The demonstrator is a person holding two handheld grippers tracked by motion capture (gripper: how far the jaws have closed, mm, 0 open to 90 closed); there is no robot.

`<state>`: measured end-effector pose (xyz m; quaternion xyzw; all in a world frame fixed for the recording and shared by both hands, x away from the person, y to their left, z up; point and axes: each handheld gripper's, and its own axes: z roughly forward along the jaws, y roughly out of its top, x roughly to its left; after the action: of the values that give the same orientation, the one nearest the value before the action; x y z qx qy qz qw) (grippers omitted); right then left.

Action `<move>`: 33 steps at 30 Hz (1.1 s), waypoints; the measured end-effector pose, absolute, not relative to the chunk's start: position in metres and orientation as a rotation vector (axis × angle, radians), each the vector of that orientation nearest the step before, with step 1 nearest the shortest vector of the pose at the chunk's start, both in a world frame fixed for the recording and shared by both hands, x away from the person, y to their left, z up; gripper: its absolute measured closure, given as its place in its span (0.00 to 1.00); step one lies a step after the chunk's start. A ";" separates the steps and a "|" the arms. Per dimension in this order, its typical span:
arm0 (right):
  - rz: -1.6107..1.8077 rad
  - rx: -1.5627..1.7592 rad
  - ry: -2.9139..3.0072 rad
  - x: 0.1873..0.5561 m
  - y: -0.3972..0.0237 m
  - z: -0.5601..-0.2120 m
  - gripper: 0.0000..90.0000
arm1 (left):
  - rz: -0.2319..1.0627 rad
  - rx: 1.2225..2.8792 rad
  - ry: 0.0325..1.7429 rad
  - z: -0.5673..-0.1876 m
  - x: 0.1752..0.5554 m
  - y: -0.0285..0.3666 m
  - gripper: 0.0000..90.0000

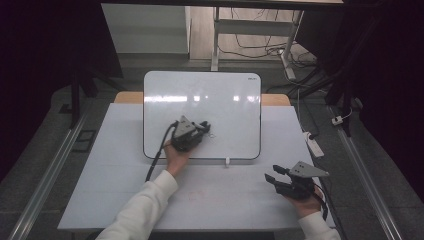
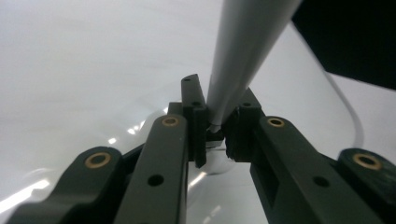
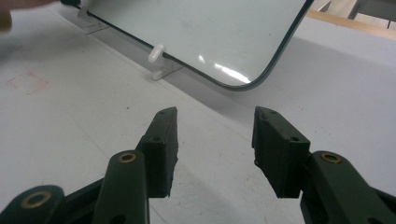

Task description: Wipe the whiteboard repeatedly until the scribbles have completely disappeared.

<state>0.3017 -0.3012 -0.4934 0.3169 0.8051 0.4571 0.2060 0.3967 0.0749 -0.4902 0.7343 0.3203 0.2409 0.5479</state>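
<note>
The left gripper (image 1: pixel 204 128) is clamped on a marker (image 2: pixel 243 56) — the grey barrel rises from between the pads in the left gripper view, its tip pointing down at the whiteboard (image 1: pixel 220 90). The grip sits low on the barrel, near the tip, which would give firm control for writing; a faint mark (image 1: pixel 212 133) lies on the board just beside the jaws. Whether the tip touches the surface cannot be told.

The board lies flat on the table (image 1: pixel 100 190), its near edge held by a small white clip (image 3: pixel 158 52).

The left forearm, in a white sleeve (image 1: pixel 140 210), reaches forward over the board's lower left part, gripper tilted down. The right gripper (image 3: pixel 215 135) holds nothing — jaws about half open, hovering low above bare table near the board's right corner, well apart from the marker. It appears to be waiting.
</note>
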 end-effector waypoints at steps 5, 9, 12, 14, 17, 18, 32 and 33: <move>1.279 0.892 2.238 0.303 -0.303 -0.494 0.56 | 0.598 1.795 0.720 -0.493 0.391 0.068 0.88; 1.277 0.891 2.242 0.303 -0.303 -0.494 0.56 | 0.625 1.726 0.806 -0.487 0.393 0.102 0.89; 1.278 0.886 2.242 0.302 -0.302 -0.494 0.56 | 0.630 1.713 0.819 -0.488 0.392 0.105 0.88; 1.275 0.879 2.243 0.302 -0.300 -0.493 0.56 | 0.594 1.733 0.782 -0.493 0.391 0.087 0.88; 1.272 0.881 2.242 0.303 -0.299 -0.493 0.56 | 0.568 1.786 0.713 -0.500 0.386 0.058 0.88; 1.271 0.884 2.241 0.303 -0.300 -0.493 0.56 | 0.560 1.794 0.700 -0.502 0.385 0.051 0.88; 1.268 0.871 2.254 0.303 -0.296 -0.493 0.56 | 0.563 1.776 0.719 -0.503 0.384 0.059 0.88; 1.267 0.870 2.251 0.303 -0.296 -0.493 0.56 | 0.563 1.776 0.719 -0.503 0.384 0.059 0.88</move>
<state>0.3033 -0.2962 -0.4931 0.3121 0.8081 0.4549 0.2063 0.3836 0.0586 -0.5026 0.7476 0.3027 0.2371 0.5415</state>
